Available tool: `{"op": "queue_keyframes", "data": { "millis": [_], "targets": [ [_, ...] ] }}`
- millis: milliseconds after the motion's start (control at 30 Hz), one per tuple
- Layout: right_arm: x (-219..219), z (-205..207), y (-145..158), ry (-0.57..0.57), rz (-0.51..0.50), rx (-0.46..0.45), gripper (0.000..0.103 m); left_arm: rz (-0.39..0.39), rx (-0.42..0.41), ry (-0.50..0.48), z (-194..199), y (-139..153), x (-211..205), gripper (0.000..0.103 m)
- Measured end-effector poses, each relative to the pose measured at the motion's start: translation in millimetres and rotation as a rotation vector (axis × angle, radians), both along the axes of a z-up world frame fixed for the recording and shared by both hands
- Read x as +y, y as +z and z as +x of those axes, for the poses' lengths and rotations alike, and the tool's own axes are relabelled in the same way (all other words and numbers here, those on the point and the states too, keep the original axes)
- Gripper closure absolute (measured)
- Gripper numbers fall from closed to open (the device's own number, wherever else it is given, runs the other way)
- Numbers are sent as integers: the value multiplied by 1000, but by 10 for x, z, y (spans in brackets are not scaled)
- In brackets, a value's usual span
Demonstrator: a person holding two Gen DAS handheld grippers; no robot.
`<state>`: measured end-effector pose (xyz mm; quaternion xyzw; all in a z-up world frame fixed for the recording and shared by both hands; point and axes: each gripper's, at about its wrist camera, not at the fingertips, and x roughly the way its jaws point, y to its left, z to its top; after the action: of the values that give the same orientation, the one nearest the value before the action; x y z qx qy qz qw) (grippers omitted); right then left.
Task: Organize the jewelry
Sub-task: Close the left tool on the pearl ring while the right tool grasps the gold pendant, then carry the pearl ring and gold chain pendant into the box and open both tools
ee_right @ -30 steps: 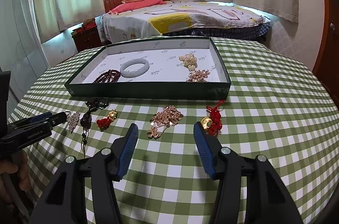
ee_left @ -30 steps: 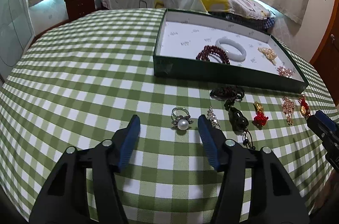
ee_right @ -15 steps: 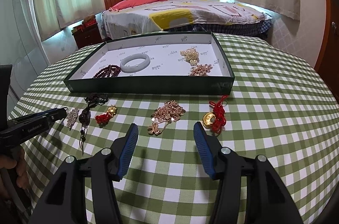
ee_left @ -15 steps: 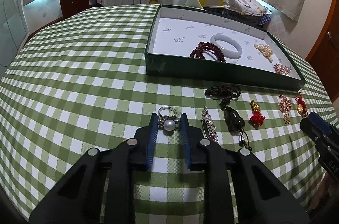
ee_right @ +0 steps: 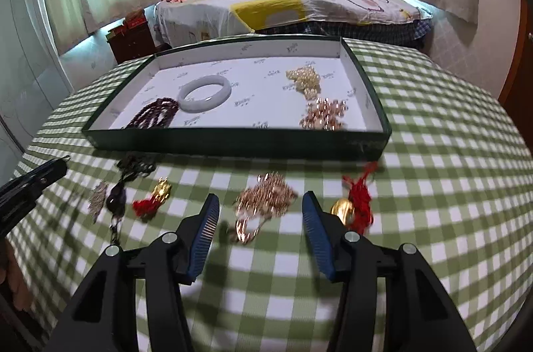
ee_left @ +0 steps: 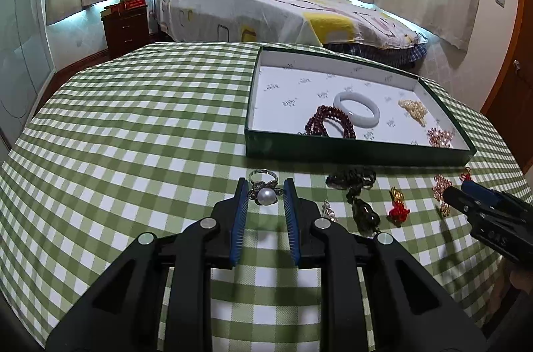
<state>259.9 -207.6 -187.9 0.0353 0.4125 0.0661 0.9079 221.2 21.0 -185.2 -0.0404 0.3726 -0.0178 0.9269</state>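
Starting at the left, the left gripper (ee_left: 265, 190) is pinched in on a pearl ring (ee_left: 265, 191), pads hugging the setting, ring down on the green checked tablecloth (ee_left: 140, 132). Next along the cloth: a small silver piece (ee_left: 329, 210), a dark pendant (ee_left: 365, 213) and a red-and-gold charm (ee_left: 398, 208). The right gripper (ee_right: 260, 212) has its jaws easing inward around a rose-gold chain (ee_right: 265, 197), not touching it. A gold charm on red cord (ee_right: 354, 205) sits just right of that. Behind sits the green tray (ee_right: 233, 144) holding a white bangle (ee_right: 204, 93).
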Motion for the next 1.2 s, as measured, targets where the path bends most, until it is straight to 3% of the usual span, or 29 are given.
{"op": "queue_keyframes", "data": {
  "millis": [333, 567, 800, 1200],
  "targets": [
    [127, 169, -89, 34, -90, 50, 55, -19, 14, 8, 39, -24, 62, 82],
    [117, 114, -72, 58, -65, 46, 77, -23, 26, -2, 49, -64, 16, 82],
    [67, 108, -39, 54, -21, 29, 87, -23, 28, -6, 51, -62, 3, 82],
    [82, -23, 85, 54, -34, -50, 90, -21, 21, -29, 35, -53, -95, 82]
  ]
}}
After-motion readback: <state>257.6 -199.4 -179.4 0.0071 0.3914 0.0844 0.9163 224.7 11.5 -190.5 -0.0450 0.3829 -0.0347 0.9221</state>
